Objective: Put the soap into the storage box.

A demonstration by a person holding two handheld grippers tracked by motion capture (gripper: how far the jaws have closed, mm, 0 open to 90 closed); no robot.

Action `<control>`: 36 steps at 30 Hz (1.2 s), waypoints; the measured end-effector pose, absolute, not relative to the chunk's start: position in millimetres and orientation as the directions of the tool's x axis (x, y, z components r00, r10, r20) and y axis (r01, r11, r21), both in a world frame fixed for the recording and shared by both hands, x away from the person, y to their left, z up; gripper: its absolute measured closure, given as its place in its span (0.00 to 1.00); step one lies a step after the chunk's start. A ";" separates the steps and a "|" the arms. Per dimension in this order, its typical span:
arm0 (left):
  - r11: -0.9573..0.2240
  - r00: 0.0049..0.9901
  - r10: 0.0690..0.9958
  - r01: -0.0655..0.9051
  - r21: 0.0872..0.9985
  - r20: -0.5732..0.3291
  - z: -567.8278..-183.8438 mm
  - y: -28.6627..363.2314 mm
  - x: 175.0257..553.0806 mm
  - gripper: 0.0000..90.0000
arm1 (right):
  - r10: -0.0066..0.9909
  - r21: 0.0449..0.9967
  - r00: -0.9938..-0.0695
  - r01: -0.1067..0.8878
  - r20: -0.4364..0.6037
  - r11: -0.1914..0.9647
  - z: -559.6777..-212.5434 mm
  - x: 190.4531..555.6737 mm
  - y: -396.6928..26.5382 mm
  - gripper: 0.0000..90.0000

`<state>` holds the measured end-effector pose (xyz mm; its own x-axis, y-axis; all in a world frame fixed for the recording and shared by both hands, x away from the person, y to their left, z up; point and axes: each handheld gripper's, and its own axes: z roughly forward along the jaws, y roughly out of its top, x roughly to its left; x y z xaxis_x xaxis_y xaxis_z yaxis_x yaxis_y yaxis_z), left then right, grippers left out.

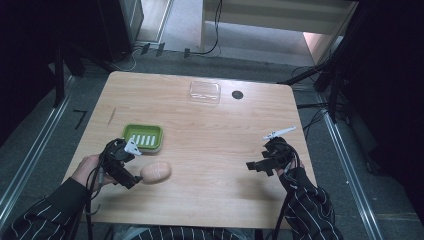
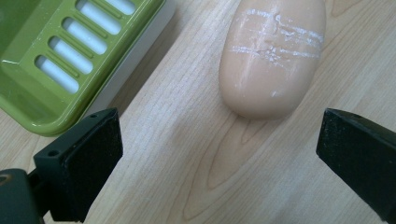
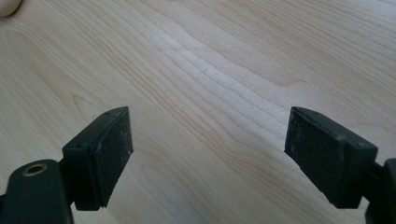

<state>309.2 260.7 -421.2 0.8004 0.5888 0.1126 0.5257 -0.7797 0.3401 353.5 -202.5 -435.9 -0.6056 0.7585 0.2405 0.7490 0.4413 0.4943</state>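
A peach-coloured oval bar of soap, scratched white on top, lies on the wooden table. Just behind and to its left sits a green slotted soap dish. My left gripper is open right beside the soap's left end, jaws wide, with bare table between them and the soap just ahead. My right gripper hovers open over bare wood at the table's right side, nothing between its jaws.
A clear plastic lid or box and a small dark round disc rest near the table's far edge. A thin stick lies at the left. Cables and black stands surround the table on the floor.
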 end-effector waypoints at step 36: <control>-0.776 0.804 0.584 0.512 0.369 0.114 -418.5 257.1 310.3 0.01 | 0.763 0.493 -0.601 0.752 0.238 0.439 -436.2 352.1 -203.2 0.18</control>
